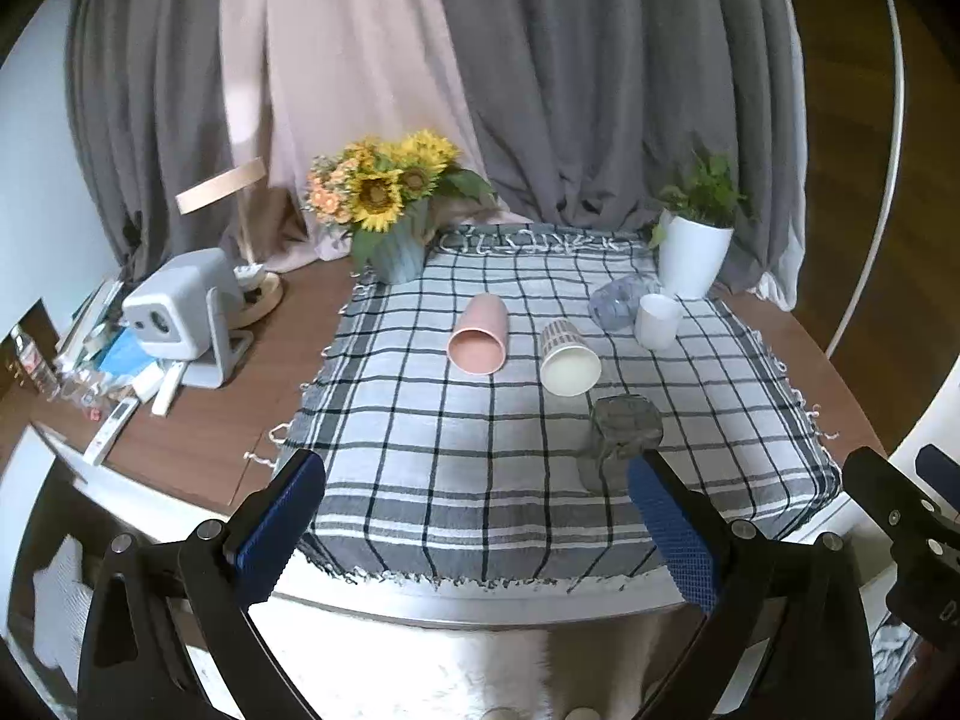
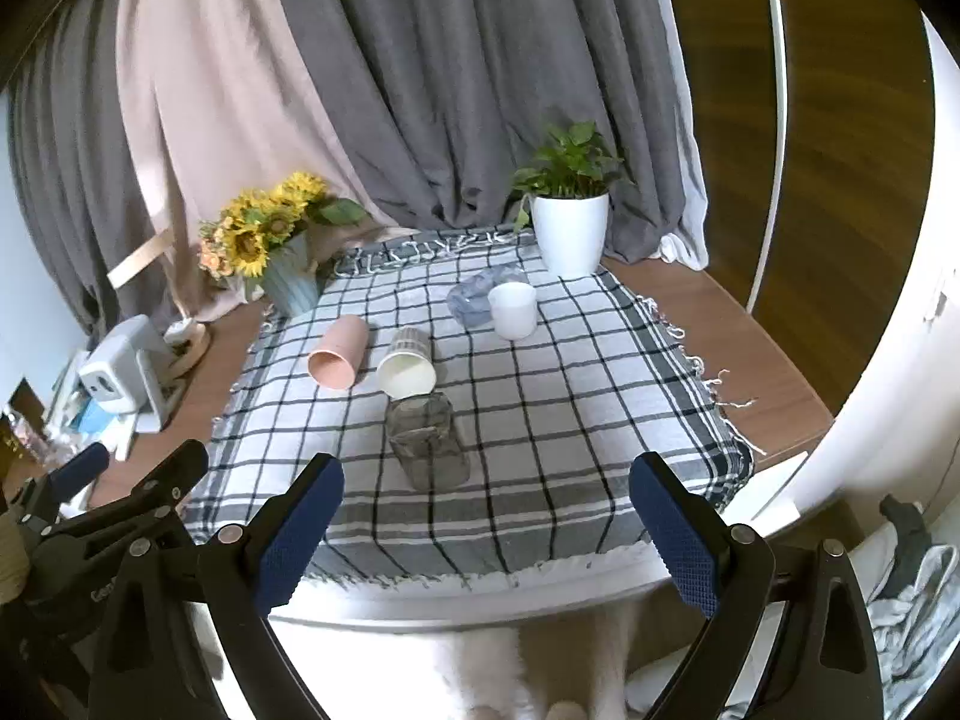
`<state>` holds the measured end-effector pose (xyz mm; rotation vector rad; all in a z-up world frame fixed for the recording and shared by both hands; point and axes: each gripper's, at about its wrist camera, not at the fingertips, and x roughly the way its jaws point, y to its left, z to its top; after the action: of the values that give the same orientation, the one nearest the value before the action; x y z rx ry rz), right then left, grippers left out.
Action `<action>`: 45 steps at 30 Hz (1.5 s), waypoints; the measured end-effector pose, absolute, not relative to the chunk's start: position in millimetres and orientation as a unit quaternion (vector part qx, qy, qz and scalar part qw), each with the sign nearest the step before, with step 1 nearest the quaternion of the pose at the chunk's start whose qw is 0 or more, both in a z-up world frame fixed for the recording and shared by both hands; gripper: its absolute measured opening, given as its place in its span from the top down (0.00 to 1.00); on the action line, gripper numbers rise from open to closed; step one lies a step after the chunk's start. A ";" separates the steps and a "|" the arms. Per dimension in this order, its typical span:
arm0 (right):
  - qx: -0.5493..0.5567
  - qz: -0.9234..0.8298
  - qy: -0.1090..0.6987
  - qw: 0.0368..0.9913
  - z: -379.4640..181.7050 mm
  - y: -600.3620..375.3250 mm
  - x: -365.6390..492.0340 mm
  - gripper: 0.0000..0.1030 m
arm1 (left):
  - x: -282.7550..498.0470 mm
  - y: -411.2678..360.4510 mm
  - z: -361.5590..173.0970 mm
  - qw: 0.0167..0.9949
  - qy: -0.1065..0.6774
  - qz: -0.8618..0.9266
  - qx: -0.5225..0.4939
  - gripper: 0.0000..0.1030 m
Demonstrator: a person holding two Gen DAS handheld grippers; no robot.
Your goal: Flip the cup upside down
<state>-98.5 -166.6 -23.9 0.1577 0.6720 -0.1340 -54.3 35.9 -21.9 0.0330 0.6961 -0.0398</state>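
On the checked cloth lie a pink cup and a striped paper cup, both on their sides with mouths toward me. A clear glass lies on its side nearest me. A white cup stands upright at the back, with a clear plastic cup lying behind it. My left gripper and right gripper are open and empty, held before the table's front edge.
A sunflower vase stands at the cloth's back left and a white plant pot at the back right. A grey device and clutter sit on the wooden table at the left. Curtains hang behind.
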 end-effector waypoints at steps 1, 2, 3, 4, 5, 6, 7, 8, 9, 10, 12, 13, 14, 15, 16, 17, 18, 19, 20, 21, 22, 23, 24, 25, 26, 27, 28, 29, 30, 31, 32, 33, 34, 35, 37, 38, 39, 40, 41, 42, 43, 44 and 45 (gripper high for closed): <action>0.076 -0.064 0.328 0.939 -22.9 -167.0 -100.1 0.06 | -56.7 37.0 -21.4 0.939 0.342 -0.015 0.012 0.00; 0.075 -0.062 0.327 0.940 -22.0 -165.8 -102.5 0.06 | -58.2 37.8 -21.2 0.939 0.343 -0.012 0.011 0.00; 0.074 -0.061 0.326 0.940 -21.2 -166.0 -104.5 0.06 | -59.8 38.3 -21.2 0.939 0.344 -0.009 0.010 0.00; 0.074 -0.059 0.327 0.940 -20.8 -166.3 -105.9 0.06 | -61.8 38.7 -21.6 0.939 0.345 -0.008 0.010 0.00; 0.076 -0.055 0.328 0.940 -20.7 -167.0 -107.0 0.06 | -62.6 39.1 -22.1 0.938 0.346 -0.007 0.010 0.00; 0.078 -0.053 0.329 0.940 -20.9 -168.2 -107.9 0.06 | -63.4 38.4 -22.5 0.938 0.348 -0.005 0.010 0.00; 0.078 -0.053 0.329 0.940 -21.2 -169.3 -108.4 0.06 | -64.6 37.8 -22.5 0.937 0.349 -0.004 0.009 0.00; 0.077 -0.054 0.329 0.940 -21.6 -169.5 -108.7 0.06 | -66.1 37.1 -22.3 0.937 0.349 -0.003 0.008 0.00; 0.075 -0.054 0.330 0.940 -21.7 -170.1 -108.8 0.06 | -67.7 36.4 -22.4 0.937 0.348 -0.003 0.009 0.00; 0.074 -0.051 0.330 0.940 -21.5 -170.5 -108.6 0.06 | -67.8 36.3 -22.4 0.937 0.349 -0.003 0.011 0.00; 0.071 -0.049 0.330 0.940 -20.7 -171.2 -109.0 0.06 | -69.9 34.6 -21.7 0.937 0.349 -0.003 0.013 0.00; 0.070 -0.049 0.329 0.941 -20.2 -171.4 -109.8 0.06 | -69.9 34.4 -21.6 0.937 0.349 -0.002 0.012 0.00; 0.069 -0.048 0.328 0.941 -19.9 -171.2 -110.1 0.06 | -70.0 34.6 -21.8 0.937 0.348 -0.002 0.011 0.00; 0.069 -0.048 0.329 0.940 -20.0 -170.3 -110.4 0.06 | -71.1 34.4 -21.4 0.938 0.348 -0.001 0.010 0.00; 0.069 -0.047 0.330 0.940 -19.9 -170.5 -110.7 0.06 | -72.5 34.6 -21.0 0.938 0.347 -0.001 0.010 0.00; 0.069 -0.046 0.330 0.941 -19.5 -170.9 -111.7 0.06 | -73.2 34.4 -20.8 0.938 0.346 0.000 0.010 0.00; 0.070 -0.047 0.329 0.941 -19.4 -171.0 -112.0 0.06 | -73.5 34.7 -20.8 0.938 0.346 0.001 0.011 0.00; 0.070 -0.047 0.329 0.940 -19.4 -170.8 -111.2 0.06 | -72.5 35.3 -20.0 0.938 0.346 0.000 0.010 0.00; 0.070 -0.046 0.330 0.940 -19.6 -171.3 -111.2 0.06 | -73.4 35.9 -19.1 0.938 0.346 0.001 0.010 0.00; 0.070 -0.046 0.330 0.940 -19.7 -171.7 -111.3 0.06 | -74.1 36.1 -18.7 0.939 0.345 0.001 0.010 0.00; 0.071 -0.046 0.330 0.940 -19.7 -172.1 -111.6 0.06 | -73.3 37.5 -17.3 0.939 0.345 0.002 0.010 0.00; 0.070 -0.046 0.330 0.940 -19.8 -172.1 -111.5 0.06 | -73.0 37.9 -17.1 0.939 0.345 0.002 0.010 0.00; 0.070 -0.046 0.330 0.940 -19.8 -172.3 -111.7 0.06 | -73.1 38.1 -17.2 0.939 0.345 0.001 0.010 0.00; 0.069 -0.046 0.330 0.940 -19.9 -172.5 -111.6 0.06 | -73.1 37.9 -17.2 0.938 0.345 0.002 0.010 0.00; 0.070 -0.047 0.330 0.940 -19.4 -172.2 -112.9 0.06 | -73.4 38.4 -17.0 0.938 0.346 0.002 0.010 0.00; 0.070 -0.046 0.330 0.940 -19.4 -172.4 -113.0 0.06 | -73.2 37.9 -17.1 0.938 0.345 0.002 0.010 0.00; 0.069 -0.046 0.330 0.940 -19.3 -172.6 -113.2 0.06 | -73.3 38.4 -16.7 0.939 0.345 0.002 0.010 0.00; 0.070 -0.046 0.330 0.940 -19.7 -172.7 -113.0 0.06 | -73.1 38.2 -16.6 0.939 0.345 0.002 0.010 0.00; 0.069 -0.046 0.330 0.940 -19.6 -172.6 -113.2 0.06 | -73.1 38.4 -16.6 0.939 0.345 0.002 0.011 0.00; 0.069 -0.046 0.330 0.940 -19.6 -171.8 -114.1 0.06 | -73.2 38.4 -16.7 0.938 0.345 0.002 0.011 0.00; 0.070 -0.047 0.330 0.940 -19.5 -171.7 -114.1 0.06 | -73.5 39.0 -16.4 0.938 0.345 0.003 0.011 0.00; 0.070 -0.047 0.330 0.940 -19.5 -171.8 -113.9 0.06 | -73.7 38.9 -16.5 0.939 0.345 0.002 0.011 0.00; 0.070 -0.047 0.330 0.940 -19.2 -171.7 -114.3 0.06 | -73.7 39.1 -16.6 0.939 0.345 0.002 0.011 0.00; 0.070 -0.047 0.330 0.940 -19.7 -172.0 -113.8 0.06 | -73.8 39.2 -16.6 0.938 0.345 0.003 0.011 0.00; 0.069 -0.046 0.331 0.940 -19.6 -171.8 -114.2 0.06 | -74.0 40.1 -16.5 0.938 0.346 0.002 0.011 0.00; 0.070 -0.045 0.331 0.940 -19.5 -171.7 -114.5 0.06 | -74.1 40.7 -16.3 0.938 0.346 0.002 0.011 0.00; 0.070 -0.045 0.331 0.940 -19.6 -170.8 -115.7 0.06 | -74.3 40.9 -16.1 0.938 0.346 0.002 0.011 0.00; 0.070 -0.046 0.331 0.940 -19.6 -170.7 -115.6 0.06 | -74.4 40.7 -16.3 0.938 0.345 0.002 0.011 0.00; 0.070 -0.046 0.331 0.940 -19.5 -170.8 -115.6 0.06 | -74.5 40.7 -16.3 0.938 0.345 0.002 0.011 0.00; 0.070 -0.046 0.331 0.940 -19.5 -170.8 -115.5 0.06 | -74.3 40.1 -16.5 0.939 0.345 0.002 0.011 0.00; 0.070 -0.046 0.331 0.940 -19.5 -170.9 -115.4 0.06 | -74.1 39.8 -16.6 0.939 0.345 0.002 0.011 0.00; 0.070 -0.046 0.331 0.940 -19.4 -171.0 -115.4 0.06 | -74.2 40.4 -16.6 0.938 0.345 0.002 0.011 0.00; 0.070 -0.046 0.330 0.940 -19.4 -171.2 -115.2 0.06 | -74.2 40.2 -16.8 0.938 0.345 0.002 0.011 0.00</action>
<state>-115.2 -171.2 -19.4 0.1427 0.6741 -0.0946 -74.2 40.2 -16.8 0.0225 0.7055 0.0040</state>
